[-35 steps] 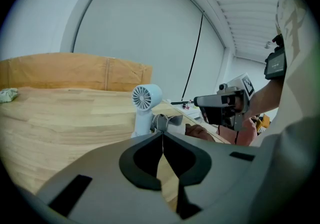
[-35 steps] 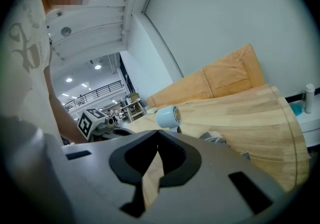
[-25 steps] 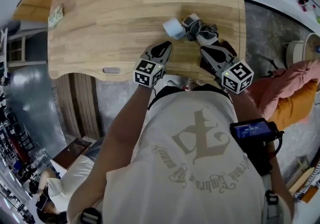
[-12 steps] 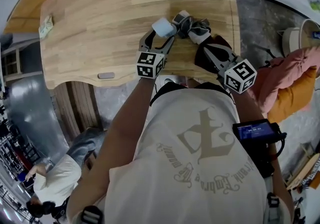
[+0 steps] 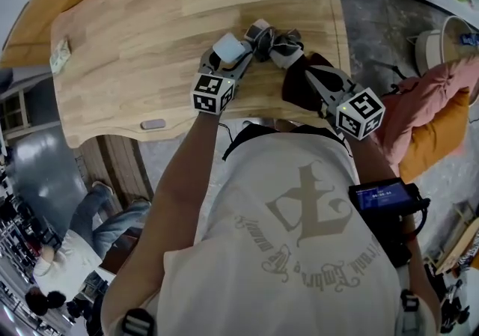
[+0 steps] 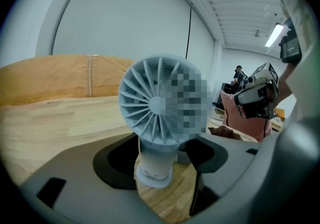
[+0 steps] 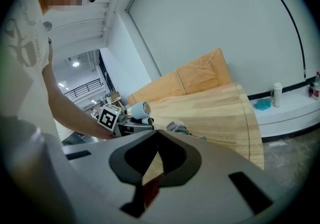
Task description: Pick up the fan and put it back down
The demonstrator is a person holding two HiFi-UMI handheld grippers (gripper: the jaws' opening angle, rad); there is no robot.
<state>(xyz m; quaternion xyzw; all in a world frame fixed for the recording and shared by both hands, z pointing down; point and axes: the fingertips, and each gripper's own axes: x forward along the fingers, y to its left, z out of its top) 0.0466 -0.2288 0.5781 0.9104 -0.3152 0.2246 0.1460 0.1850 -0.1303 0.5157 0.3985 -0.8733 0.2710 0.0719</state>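
Matt pale plastic fan [image 6: 142, 103], ribbed grille, smooth stem. Table [image 5: 150, 35]: light wood strips, smooth, faint satin sheen. Shirt [image 5: 299, 252]: soft off-white cloth, flat matt print. Heap [image 5: 441, 99] off to the side: pink and orange cloth, rumpled.

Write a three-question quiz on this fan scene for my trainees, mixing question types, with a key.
1. True or false: the fan lies flat on the table.
2. What stands between the jaws of the left gripper? A) a cup B) the fan's stem C) nothing
3. How do the jaws of the right gripper stand?
Key: 1 false, it stands upright; 2 B, the jaws are opening and not pressing it; 3 together, holding nothing.
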